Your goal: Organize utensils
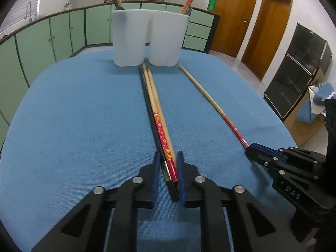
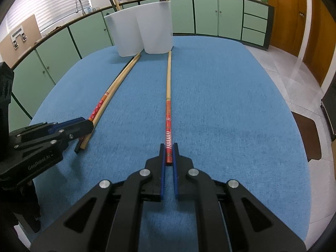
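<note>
The left tool [image 1: 168, 157] straddles a bundle of chopsticks [image 1: 156, 113] on the blue worktop [image 1: 73, 126], not fully clamped; the right tool [image 2: 169, 149] pinches the single chopstick [image 2: 168, 88]. Gripped at their ends, they could swing or slip before reaching the white holder [image 1: 150, 37].

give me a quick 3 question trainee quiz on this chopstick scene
1. True or false: the single red-ended chopstick lies between the fingers of the right tongs.
2. How many compartments does the white holder have: A one, B two, C four?
3. Fill in: the left tongs straddle a ___ of chopsticks on the blue cloth.

Key: 1 true; 2 B; 3 bundle.
</note>
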`<state>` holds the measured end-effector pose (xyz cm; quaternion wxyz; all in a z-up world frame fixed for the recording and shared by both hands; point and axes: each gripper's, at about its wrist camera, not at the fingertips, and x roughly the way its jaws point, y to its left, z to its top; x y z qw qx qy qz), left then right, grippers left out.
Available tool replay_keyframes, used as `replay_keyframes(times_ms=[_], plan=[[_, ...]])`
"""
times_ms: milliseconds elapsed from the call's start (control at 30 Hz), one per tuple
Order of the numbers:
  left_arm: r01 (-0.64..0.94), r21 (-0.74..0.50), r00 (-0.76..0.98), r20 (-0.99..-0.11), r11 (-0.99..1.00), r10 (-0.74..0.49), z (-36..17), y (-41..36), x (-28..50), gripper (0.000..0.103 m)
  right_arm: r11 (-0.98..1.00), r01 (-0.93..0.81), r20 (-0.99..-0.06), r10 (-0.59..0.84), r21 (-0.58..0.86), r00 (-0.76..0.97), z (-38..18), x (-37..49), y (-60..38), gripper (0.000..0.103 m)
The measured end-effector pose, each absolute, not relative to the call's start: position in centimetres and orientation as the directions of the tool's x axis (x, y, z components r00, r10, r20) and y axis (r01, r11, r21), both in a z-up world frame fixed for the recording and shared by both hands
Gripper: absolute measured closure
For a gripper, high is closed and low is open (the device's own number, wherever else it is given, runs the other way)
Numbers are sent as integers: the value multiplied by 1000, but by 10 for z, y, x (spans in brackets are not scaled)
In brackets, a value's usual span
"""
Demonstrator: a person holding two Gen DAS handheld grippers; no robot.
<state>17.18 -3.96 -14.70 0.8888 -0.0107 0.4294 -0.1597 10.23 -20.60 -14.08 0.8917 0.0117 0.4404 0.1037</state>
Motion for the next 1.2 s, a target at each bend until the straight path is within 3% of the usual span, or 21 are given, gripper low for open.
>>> replay_keyframes(times_ms=[33, 200, 500, 567, 600, 633, 700, 800, 1000, 1100, 1200], plan=[[275, -161, 585, -754, 948, -298, -146, -39, 171, 94, 978, -175, -783, 196, 114, 590, -141, 102, -206, 97], [247, -189, 618, -725, 950, -305, -140, -24, 163, 97, 978, -175, -783, 195, 112, 591, -140, 103, -206, 97], [175, -189, 600, -758, 966, -257, -149, 5, 156, 97, 980, -176, -784, 181, 94, 594, -141, 104, -206, 97], [170, -206, 590, -762, 964, -267, -155, 8, 154, 90, 980, -176, -784, 178, 89, 594, -141, 104, -206, 97], [173, -213, 593, -757, 962, -275, -155, 9, 152, 82, 980, -176, -784, 178, 89, 595, -141, 104, -206, 97], [175, -212, 596, -755, 962, -274, -153, 8, 151, 62, 980, -176, -784, 179, 90, 595, -141, 103, -206, 97], [166, -192, 605, -754, 967, -254, -152, 6, 147, 39, 980, -177, -783, 180, 90, 595, -140, 102, -206, 97], [174, -170, 611, -754, 970, -242, -153, 4, 142, 41, 980, -180, -782, 177, 84, 598, -141, 100, -206, 97], [164, -183, 610, -753, 969, -245, -153, 9, 145, 63, 980, -181, -782, 178, 84, 597, -141, 101, -207, 97], [187, -154, 607, -758, 970, -238, -153, 1, 144, 65, 979, -180, -782, 181, 89, 596, -141, 101, -207, 97], [191, -121, 608, -765, 974, -214, -154, -4, 144, 73, 980, -179, -782, 182, 92, 596, -141, 101, -206, 97]])
